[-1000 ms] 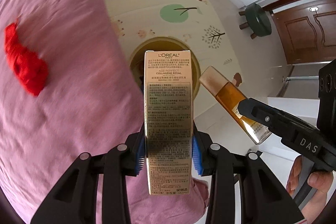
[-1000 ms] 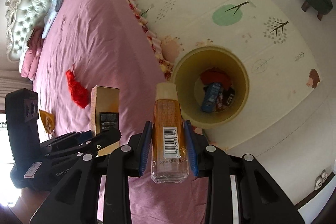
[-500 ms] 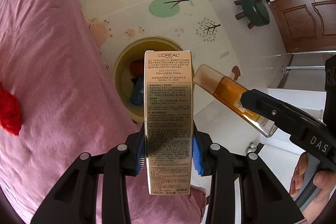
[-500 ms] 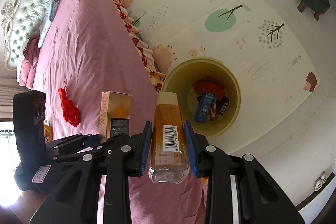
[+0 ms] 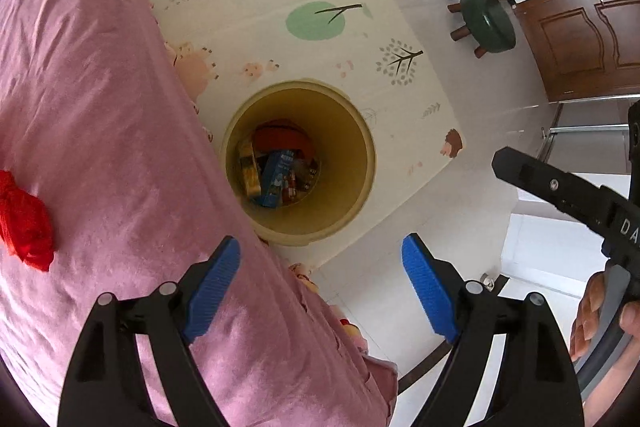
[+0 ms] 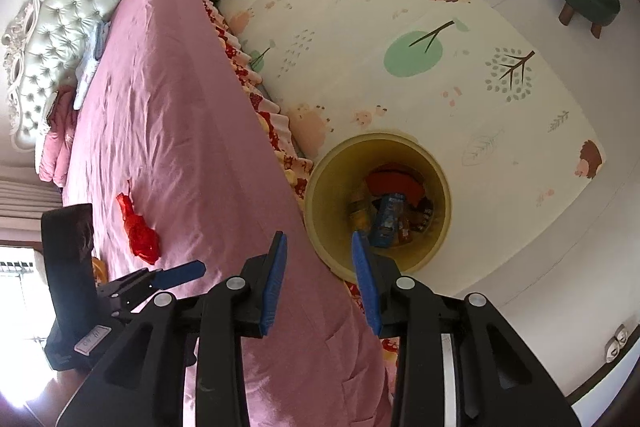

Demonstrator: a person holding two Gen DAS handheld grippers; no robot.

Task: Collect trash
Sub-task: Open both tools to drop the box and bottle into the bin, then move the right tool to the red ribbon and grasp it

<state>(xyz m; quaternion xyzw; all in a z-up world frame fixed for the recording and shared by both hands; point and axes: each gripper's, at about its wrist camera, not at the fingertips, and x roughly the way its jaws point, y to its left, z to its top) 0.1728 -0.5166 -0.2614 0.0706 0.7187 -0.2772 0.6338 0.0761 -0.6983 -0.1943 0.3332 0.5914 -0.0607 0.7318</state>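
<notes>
The pink bed (image 6: 168, 115) filled the left of both views; only the right wrist view showed its tufted headboard (image 6: 60, 27) at upper left. The yellow bin (image 5: 298, 163) stood on the play mat (image 5: 256, 7) at centre, with boxes and red scraps inside. Red trash (image 5: 24, 223) lay on the bed at left. The left gripper (image 5: 320, 283) was opening, empty. The right gripper (image 6: 318, 283) was opening too, pads apart, nothing between.
</notes>
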